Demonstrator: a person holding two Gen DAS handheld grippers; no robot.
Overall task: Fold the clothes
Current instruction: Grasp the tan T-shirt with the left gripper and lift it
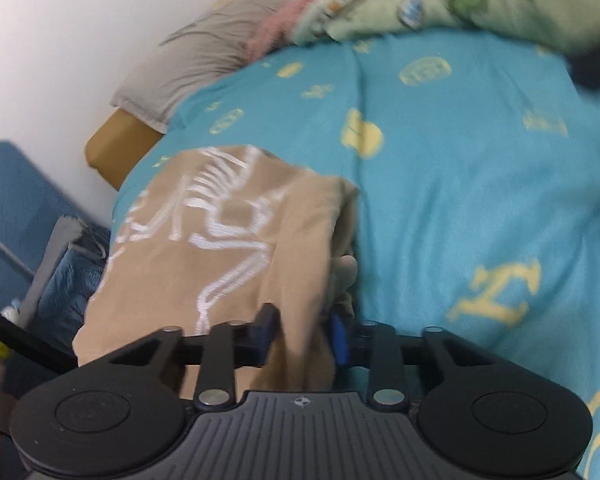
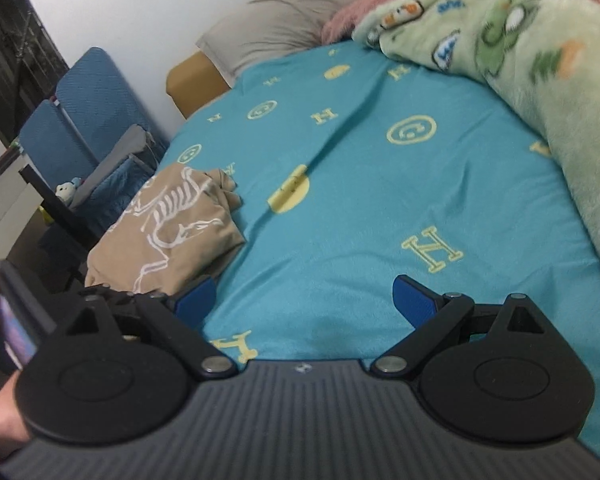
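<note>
A tan shirt (image 1: 220, 248) with a white skeleton print lies folded at the left edge of the bed. My left gripper (image 1: 302, 332) is shut on the near edge of the shirt; cloth fills the gap between its blue pads. In the right wrist view the tan shirt (image 2: 168, 232) lies as a bundle to the left. My right gripper (image 2: 304, 304) is open and empty over the turquoise bedspread (image 2: 360, 200), to the right of the shirt.
A green cartoon-print blanket (image 2: 540, 80) with a pink one behind it is heaped at the far right of the bed. A grey pillow (image 2: 292, 16) lies at the head. A blue chair (image 2: 88, 120) stands left of the bed.
</note>
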